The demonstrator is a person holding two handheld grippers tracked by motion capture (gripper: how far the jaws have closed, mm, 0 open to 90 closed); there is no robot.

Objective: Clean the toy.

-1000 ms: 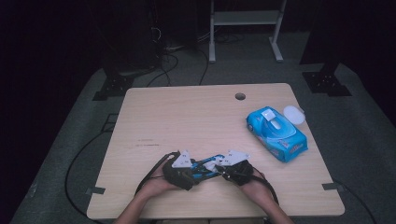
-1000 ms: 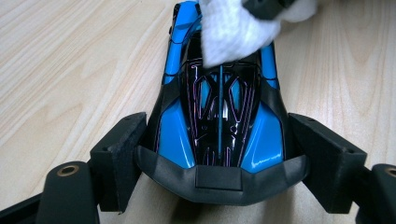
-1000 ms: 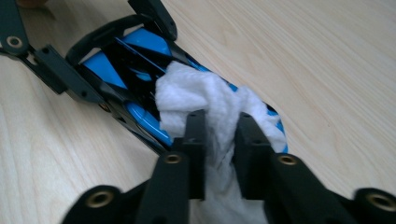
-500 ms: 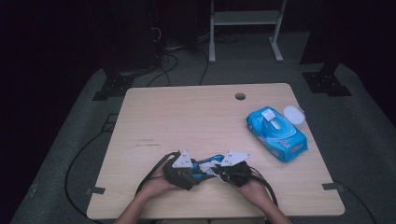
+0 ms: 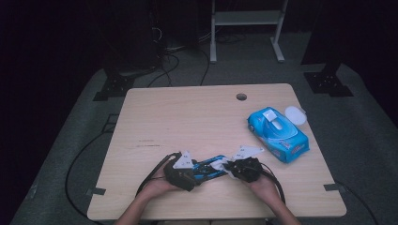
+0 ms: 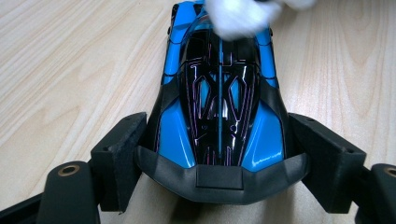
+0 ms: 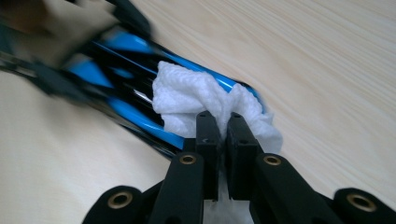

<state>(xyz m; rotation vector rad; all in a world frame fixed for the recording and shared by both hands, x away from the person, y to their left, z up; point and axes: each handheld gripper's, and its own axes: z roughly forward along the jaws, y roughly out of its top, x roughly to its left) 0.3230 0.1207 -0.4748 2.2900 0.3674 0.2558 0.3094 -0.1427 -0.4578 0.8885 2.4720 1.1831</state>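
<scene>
Left gripper view looks straight down the left tongs (image 6: 219, 154), whose two black jaws press on either flank of a blue and black toy car (image 6: 219, 112), pinning it flat on the wooden counter (image 6: 74, 70) near the person's edge. At its far end a white wipe (image 6: 238, 16) sits on the bodywork. In the right gripper view the right tongs (image 7: 223, 123) are pressed together on that wipe (image 7: 201, 100), a bunched wad of it spilling out ahead of the jaw tips and lying on the car's glossy blue shell (image 7: 126, 114). The step in hand looks like wiping the car clean — to do it well, I would keep the left grip firm and low so the car cannot skate, and draw the wad along the body lengthwise with light pressure, letting only cloth and never the hard jaw tips touch the paint. Recessed panels probably need a slower pass with a fresh fold. Farther off in the high view, a blue pack of wipes (image 5: 278, 134) lies toward the right side of the counter, a small white lid-like disc (image 5: 295, 114) just beyond it — spare wipes, well apart from the work.
</scene>
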